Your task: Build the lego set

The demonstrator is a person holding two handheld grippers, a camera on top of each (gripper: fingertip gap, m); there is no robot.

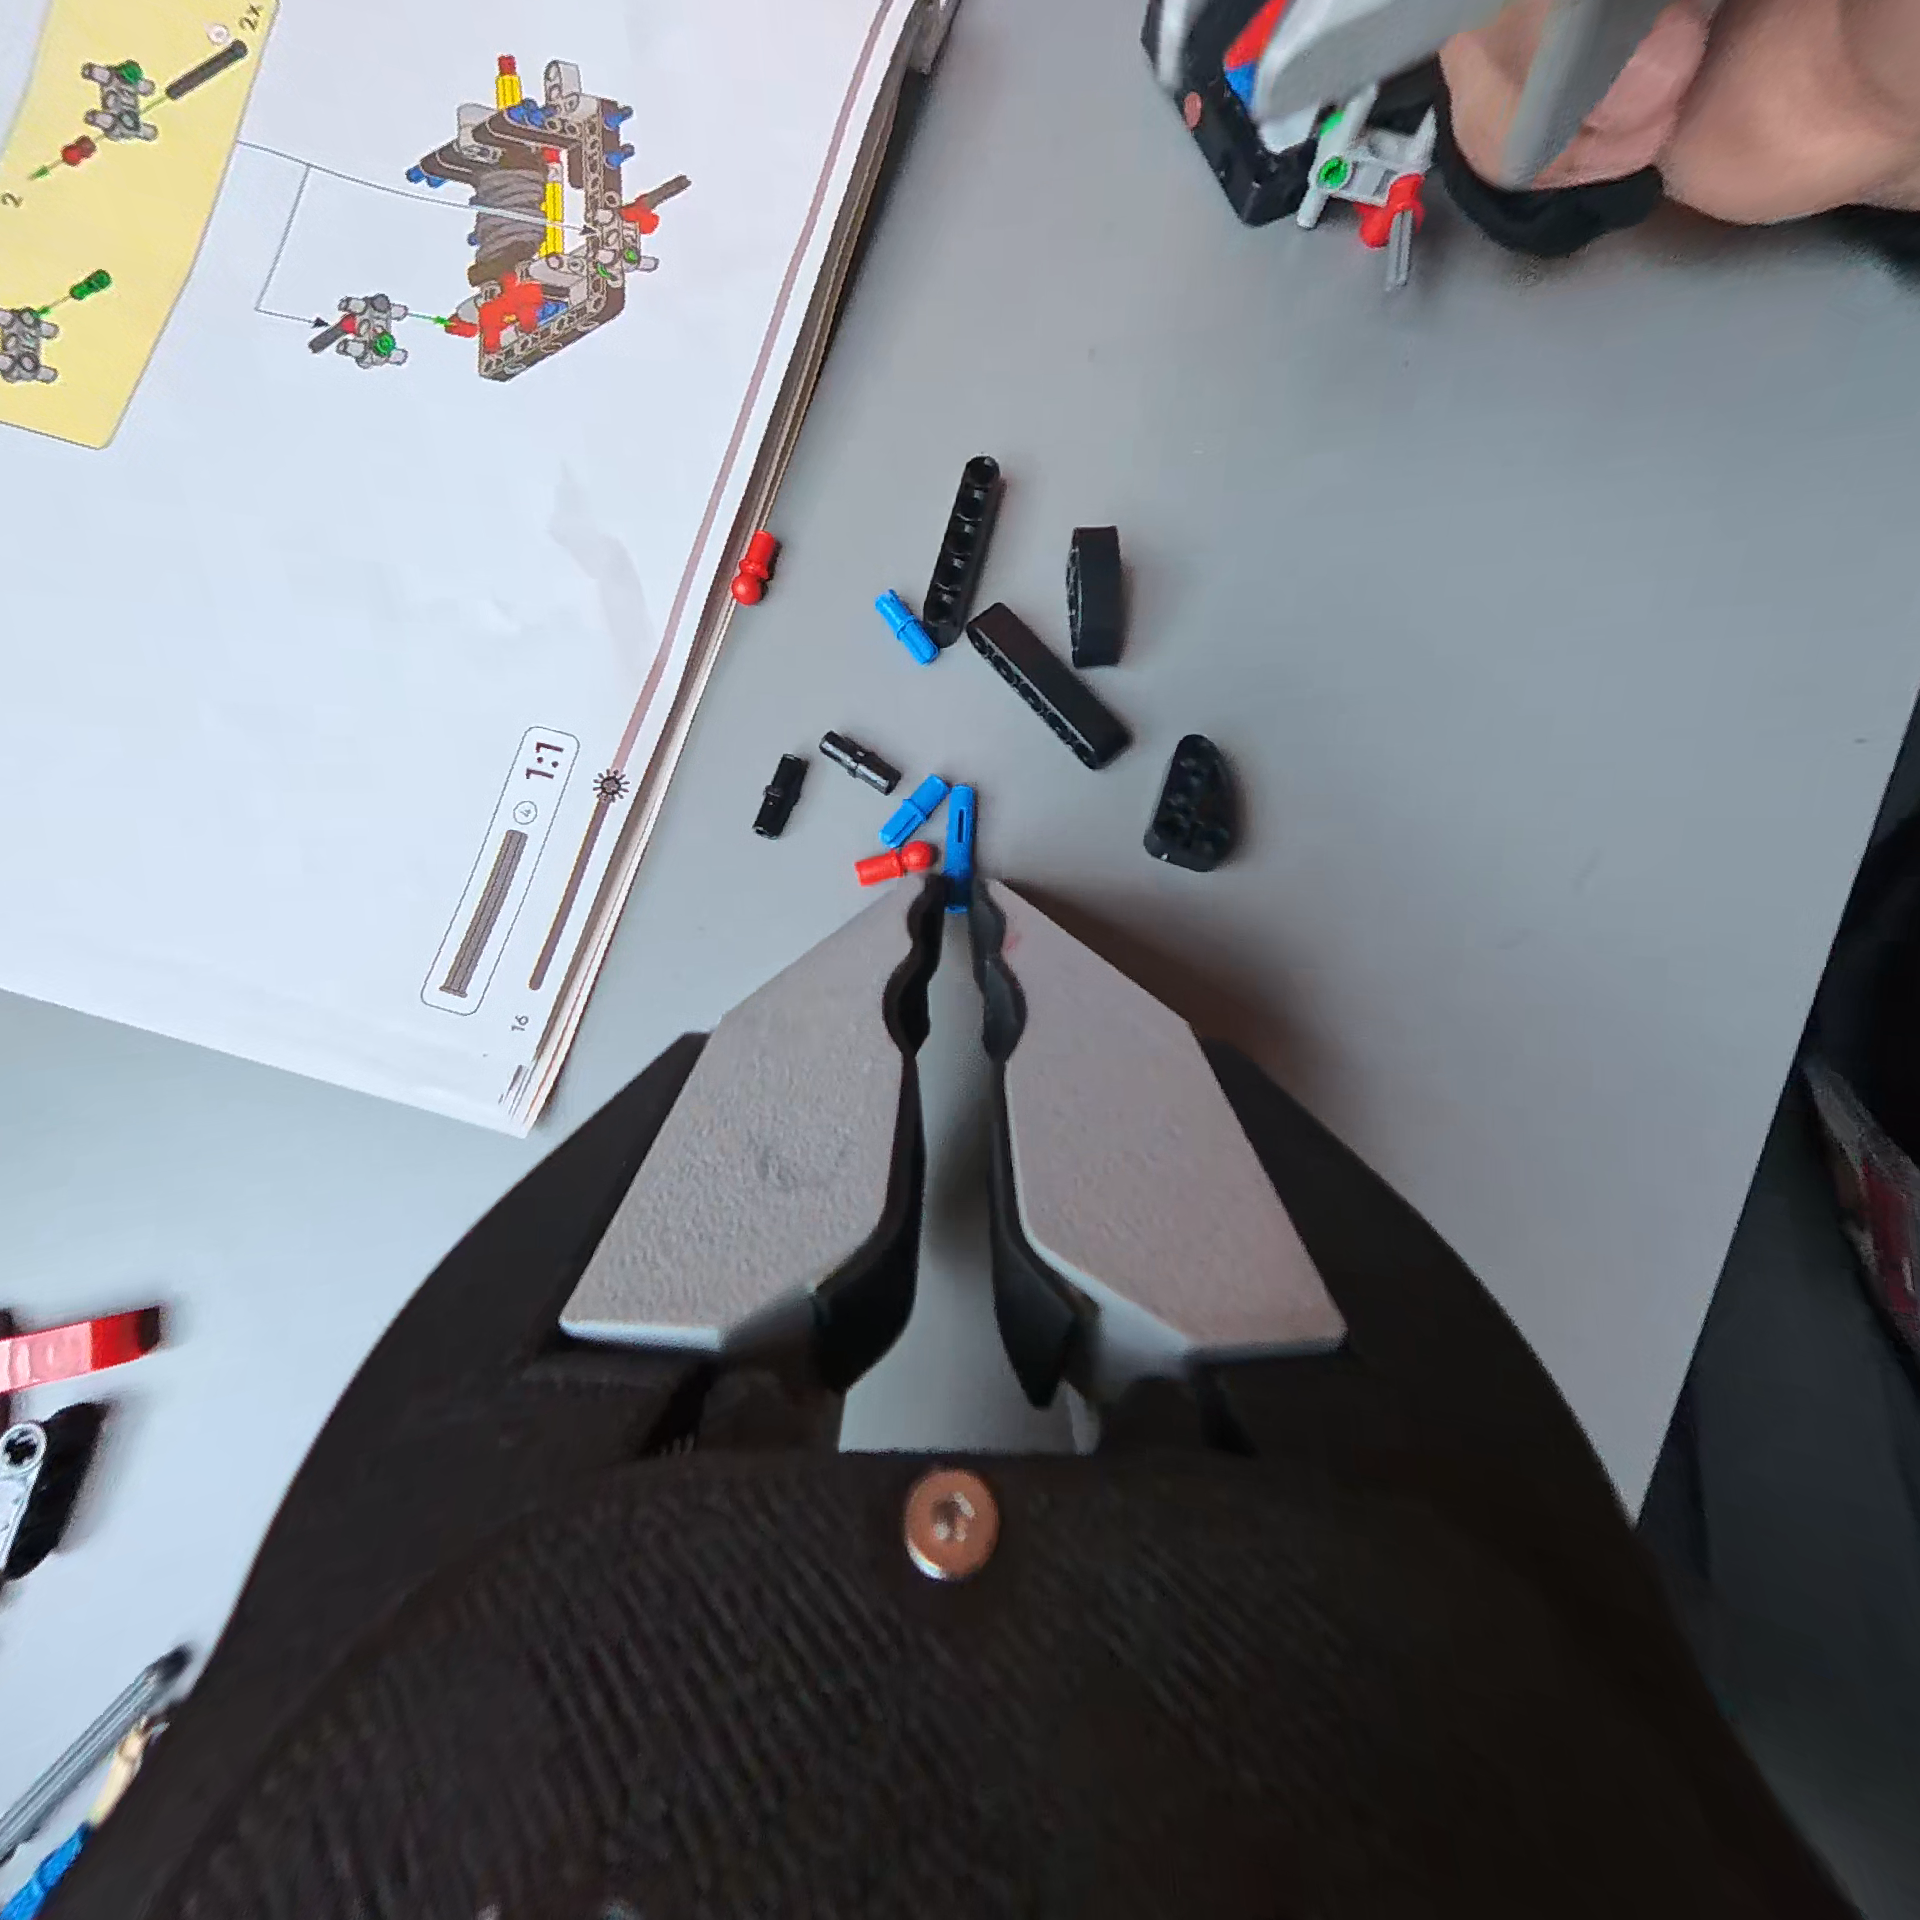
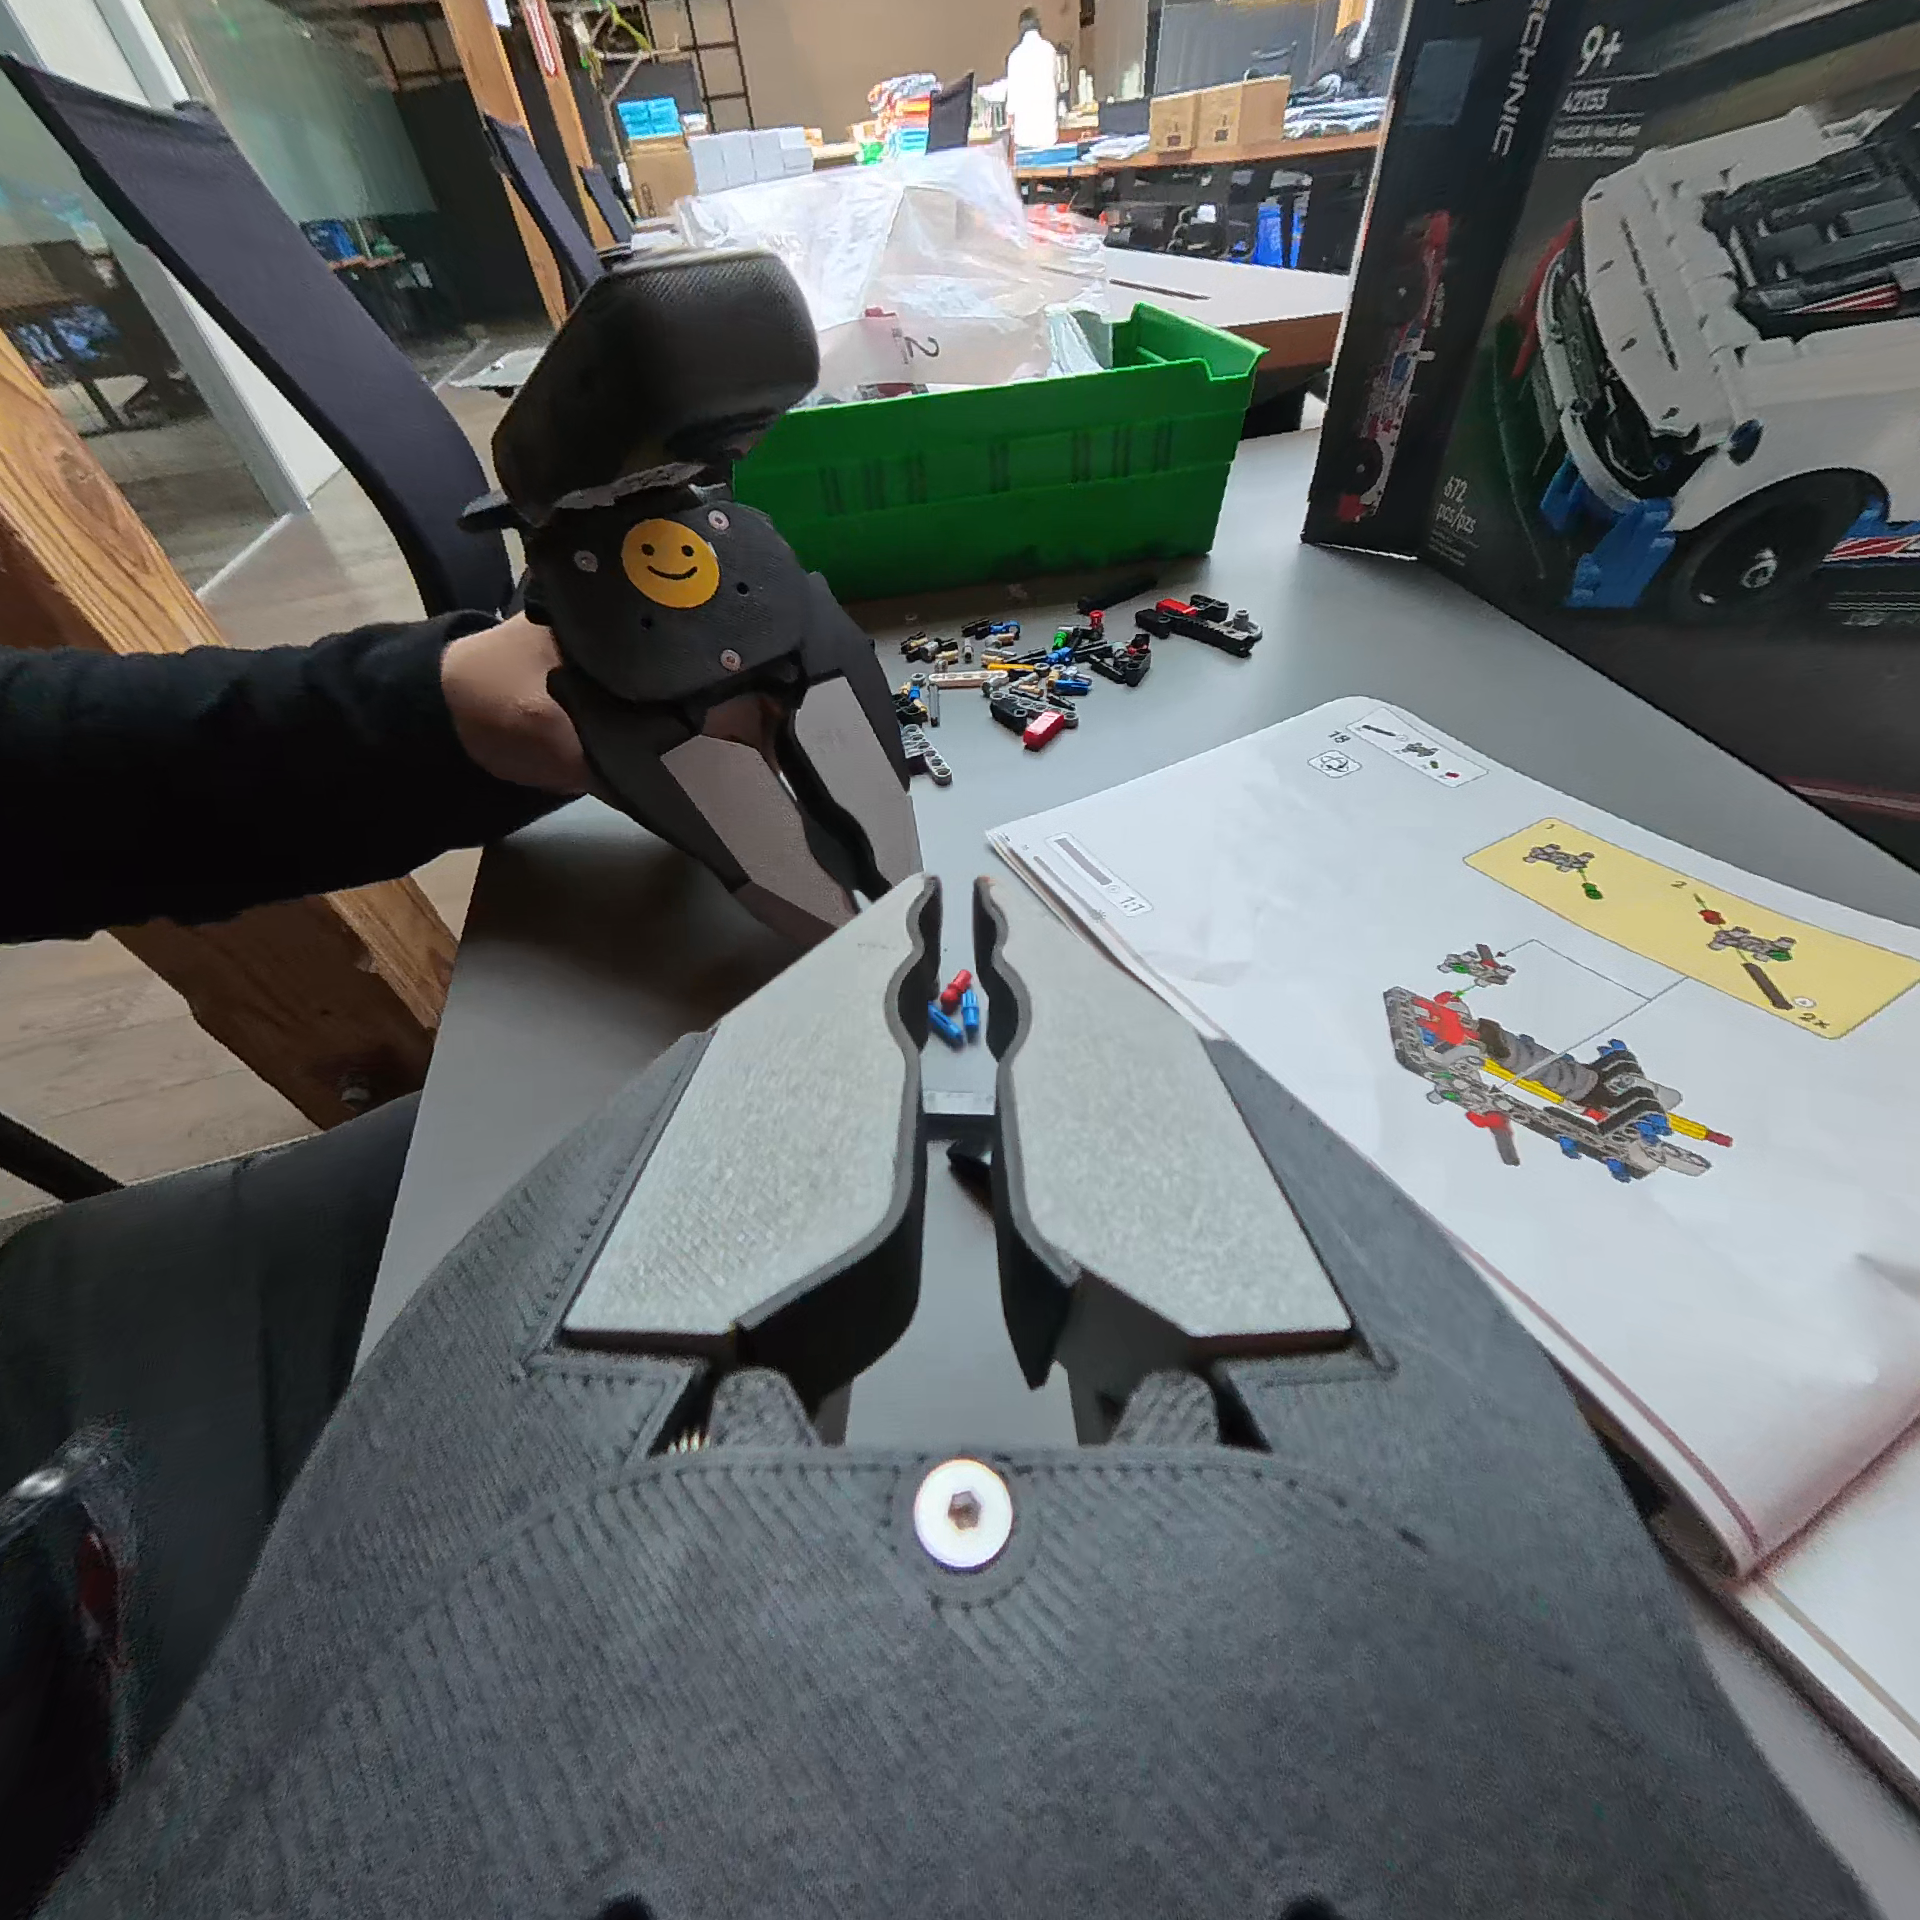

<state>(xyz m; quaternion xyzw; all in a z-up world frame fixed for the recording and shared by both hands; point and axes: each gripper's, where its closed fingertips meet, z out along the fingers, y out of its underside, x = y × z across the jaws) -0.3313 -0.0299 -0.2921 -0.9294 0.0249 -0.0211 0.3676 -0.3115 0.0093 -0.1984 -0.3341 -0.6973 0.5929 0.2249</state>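
Observation:
My left gripper [image 1: 956,902] is shut on a blue pin [image 1: 960,831] that sticks out forward from its tips, low over the grey table [image 1: 1455,623]. Around it lie another blue pin [image 1: 914,810], a red pin [image 1: 894,864], black pins [image 1: 858,762] and black beams [image 1: 1047,686]. My right gripper [image 2: 958,896] is shut on the partly built model [image 1: 1247,156], whose black frame [image 2: 956,1101] shows between its jaws. The left gripper [image 2: 727,727] stands just left of it, tips hidden. The open instruction booklet [image 1: 364,623] lies beside the parts.
A green bin [image 2: 997,488] with plastic bags stands at the back, a pile of loose parts [image 2: 1039,665] in front of it. The set's box [image 2: 1662,312] stands at the right. A chair [image 2: 260,291] is at the left. The table edge [image 1: 1766,1039] runs close on the right. Tip to tip, the grippers are about 10 cm apart.

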